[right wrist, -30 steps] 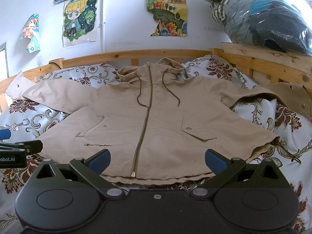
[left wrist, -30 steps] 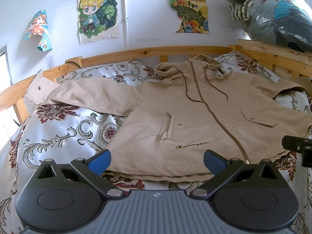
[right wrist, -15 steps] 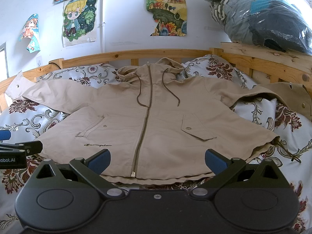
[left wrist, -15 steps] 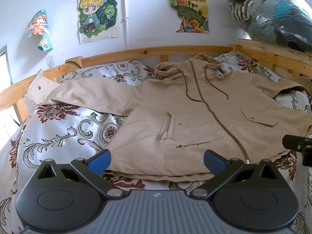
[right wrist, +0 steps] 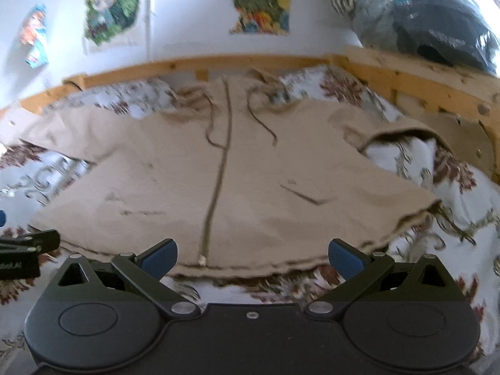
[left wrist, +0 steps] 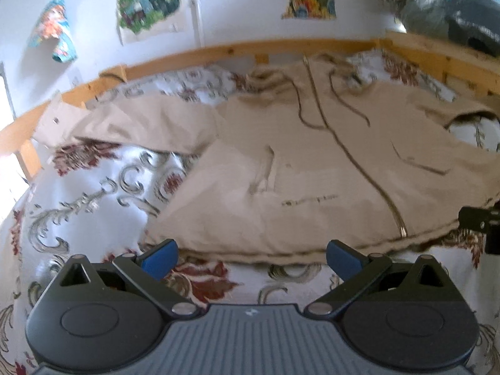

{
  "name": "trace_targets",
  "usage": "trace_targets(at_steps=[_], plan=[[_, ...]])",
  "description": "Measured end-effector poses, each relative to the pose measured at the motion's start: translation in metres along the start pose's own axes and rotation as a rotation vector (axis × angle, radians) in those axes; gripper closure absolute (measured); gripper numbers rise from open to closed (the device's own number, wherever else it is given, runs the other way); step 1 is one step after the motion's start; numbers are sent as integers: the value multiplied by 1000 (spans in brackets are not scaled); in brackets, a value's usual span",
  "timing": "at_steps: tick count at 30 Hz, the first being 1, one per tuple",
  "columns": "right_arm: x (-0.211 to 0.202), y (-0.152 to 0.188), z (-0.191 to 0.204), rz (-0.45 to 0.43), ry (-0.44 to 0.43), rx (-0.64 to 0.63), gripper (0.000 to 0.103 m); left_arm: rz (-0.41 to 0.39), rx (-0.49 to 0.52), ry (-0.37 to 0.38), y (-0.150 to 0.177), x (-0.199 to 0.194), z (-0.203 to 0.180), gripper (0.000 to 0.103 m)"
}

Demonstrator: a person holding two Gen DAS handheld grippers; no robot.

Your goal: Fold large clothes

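A beige hooded jacket [left wrist: 312, 168] [right wrist: 237, 181] lies spread front-up on the bed, zipped, hood toward the wall, sleeves stretched out to both sides. My left gripper [left wrist: 250, 254] hangs open just short of the jacket's hem, near its left half. Over the hem's middle, by the zipper end, my right gripper [right wrist: 251, 254] is open too. Neither holds anything. The tip of the other gripper shows at the right edge of the left wrist view and at the left edge of the right wrist view. Both views are blurred.
A floral bedsheet [left wrist: 93, 193] covers the bed inside a wooden frame [left wrist: 218, 53] [right wrist: 406, 81]. Posters hang on the white wall [right wrist: 187, 15]. A plastic bag of clothes [right wrist: 422, 22] rests on the frame at the right.
Both grippers have tilted downward and moved slightly closer to the hem; the jacket sits lower in both views, now blurred by motion. The jaws remain open.
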State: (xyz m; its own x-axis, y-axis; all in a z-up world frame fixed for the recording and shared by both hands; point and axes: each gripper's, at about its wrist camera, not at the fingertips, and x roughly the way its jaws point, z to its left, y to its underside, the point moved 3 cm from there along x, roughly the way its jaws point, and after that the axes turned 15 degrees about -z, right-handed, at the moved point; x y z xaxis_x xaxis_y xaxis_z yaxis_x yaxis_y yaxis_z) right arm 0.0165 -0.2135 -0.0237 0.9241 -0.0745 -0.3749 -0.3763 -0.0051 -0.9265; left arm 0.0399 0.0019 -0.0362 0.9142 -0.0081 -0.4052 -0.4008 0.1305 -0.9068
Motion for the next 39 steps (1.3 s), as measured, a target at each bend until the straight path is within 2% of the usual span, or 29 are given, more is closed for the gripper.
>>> trace_targets(at_steps=[4,10,14,18,22,26,28,30,34,37,39], plan=[[2,-6,-2,27,24,0,1,52,17,39,-14,11,-1,1],[13,-29,-22,18,62,51,1,52,83,37,-73,32,-7,1],[16,-49,-47,-53,88,77,1,78,115,81,-121,54,-15,1],[17,-67,-94,-171,132,145,1,84,230,81,-163,80,-29,1],[23,-75,-156,-211,260,238,1,10,292,100,-185,106,-47,1],[34,-77,-217,-238,420,302,0,-47,260,154,-177,133,-64,1],[46,-86,-239,-246,497,228,1,-34,233,172,-164,146,-67,1],[64,-98,-254,-237,547,90,1,-1,232,199,-150,155,-67,1],[100,-110,-273,-197,587,-169,8,48,257,192,-124,169,-59,1],[126,-114,-285,-141,594,-285,23,110,254,177,-112,178,-45,1],[143,-115,-292,-94,605,-359,35,121,249,158,-109,179,-35,1]])
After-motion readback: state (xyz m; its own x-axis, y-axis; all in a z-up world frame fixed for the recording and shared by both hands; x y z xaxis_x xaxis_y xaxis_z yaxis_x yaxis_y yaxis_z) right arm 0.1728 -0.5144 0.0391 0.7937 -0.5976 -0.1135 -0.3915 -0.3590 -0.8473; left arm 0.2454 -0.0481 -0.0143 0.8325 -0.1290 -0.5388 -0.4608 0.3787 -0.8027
